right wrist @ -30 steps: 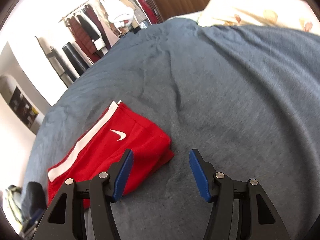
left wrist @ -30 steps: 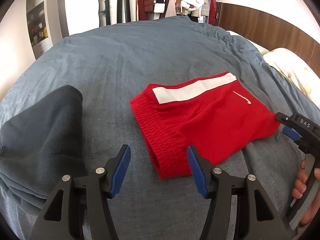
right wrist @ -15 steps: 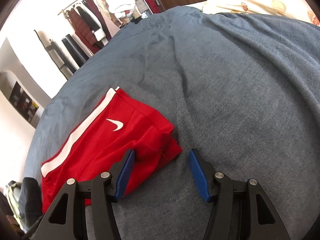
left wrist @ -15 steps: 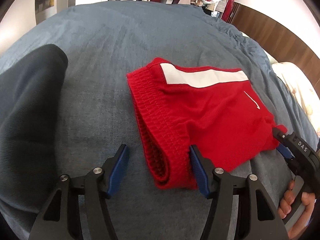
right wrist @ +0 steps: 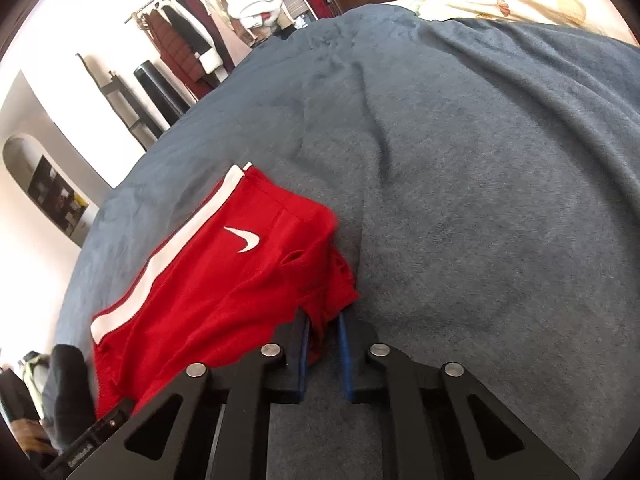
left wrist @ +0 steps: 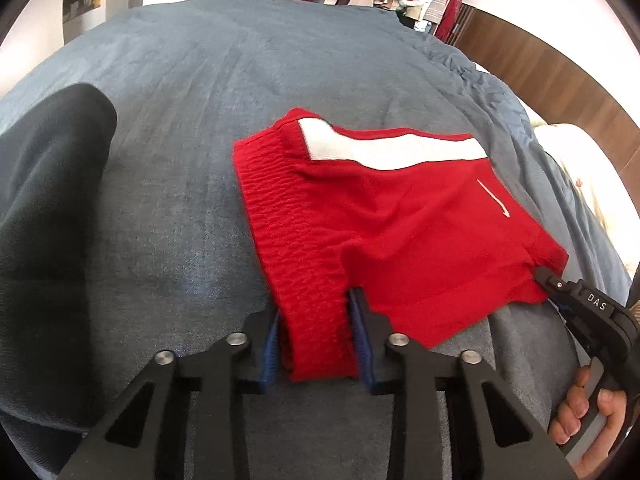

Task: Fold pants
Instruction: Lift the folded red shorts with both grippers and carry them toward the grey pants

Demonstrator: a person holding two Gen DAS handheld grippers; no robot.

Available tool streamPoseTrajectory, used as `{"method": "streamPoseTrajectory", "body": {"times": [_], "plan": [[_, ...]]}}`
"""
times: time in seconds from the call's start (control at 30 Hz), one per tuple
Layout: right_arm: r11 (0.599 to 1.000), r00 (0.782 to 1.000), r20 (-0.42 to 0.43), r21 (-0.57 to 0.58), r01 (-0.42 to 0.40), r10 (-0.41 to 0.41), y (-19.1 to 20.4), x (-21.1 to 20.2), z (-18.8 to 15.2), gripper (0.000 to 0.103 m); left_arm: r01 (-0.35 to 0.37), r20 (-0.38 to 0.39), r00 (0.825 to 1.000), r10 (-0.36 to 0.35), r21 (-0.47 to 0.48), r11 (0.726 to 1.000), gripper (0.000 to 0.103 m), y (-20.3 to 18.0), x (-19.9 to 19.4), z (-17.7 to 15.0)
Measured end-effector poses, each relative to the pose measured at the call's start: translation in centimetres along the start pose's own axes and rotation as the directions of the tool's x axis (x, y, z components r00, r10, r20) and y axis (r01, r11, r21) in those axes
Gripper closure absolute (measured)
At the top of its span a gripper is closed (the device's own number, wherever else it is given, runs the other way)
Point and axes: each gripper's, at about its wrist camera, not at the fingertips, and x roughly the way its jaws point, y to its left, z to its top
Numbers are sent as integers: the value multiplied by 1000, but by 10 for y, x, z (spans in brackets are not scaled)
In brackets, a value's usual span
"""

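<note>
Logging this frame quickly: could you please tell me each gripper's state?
Left gripper: closed on the red shorts at the waistband.
Right gripper: closed on the shorts' hem corner.

Blue-grey bedspread (left wrist: pixel 200 128), clothes rack (right wrist: pixel 208 36) behind

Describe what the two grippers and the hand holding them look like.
Both the left gripper and the right gripper have angular black frames with triangular cut-outs, round silver bolt heads and blue pads on their fingers. The right one bears white "DAS" lettering. A bare hand grips its handle; no sleeve shows.
</note>
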Motion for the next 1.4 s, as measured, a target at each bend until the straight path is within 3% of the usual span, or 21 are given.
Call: {"method": "streamPoseTrajectory", "body": {"times": [0.1, 0.3, 0.53, 0.87, 1.1, 1.4], "plan": [[1000, 1000, 26, -18, 15, -14, 1, -14, -2, 93, 24, 11, 1000, -24, 1, 1000, 83, -1, -7, 3], [999, 996, 85, -36, 39, -36, 6, -47, 1, 93, 66, 9, 998, -66, 1, 998, 85, -9, -27, 4], [998, 997, 65, -43, 45, -43, 0, -87, -9, 93, 54, -15, 998, -53, 63, 997, 85, -25, -59, -26], [996, 997, -24, -60, 73, -74, -19, -135, -60, 93, 26, -83, 996, -18, 91, 996, 85, -27, -91, -79], [989, 992, -40, -89, 118, -122, -27, -145, -83, 93, 30, -131, 991, -18, 87, 996, 85, -26, -84, -91], [984, 985, -47, -86, 159, -163, -31, -144, -86, 93, 34, -156, 988, -21, 81, 996, 84, -28, -76, -96]]}}
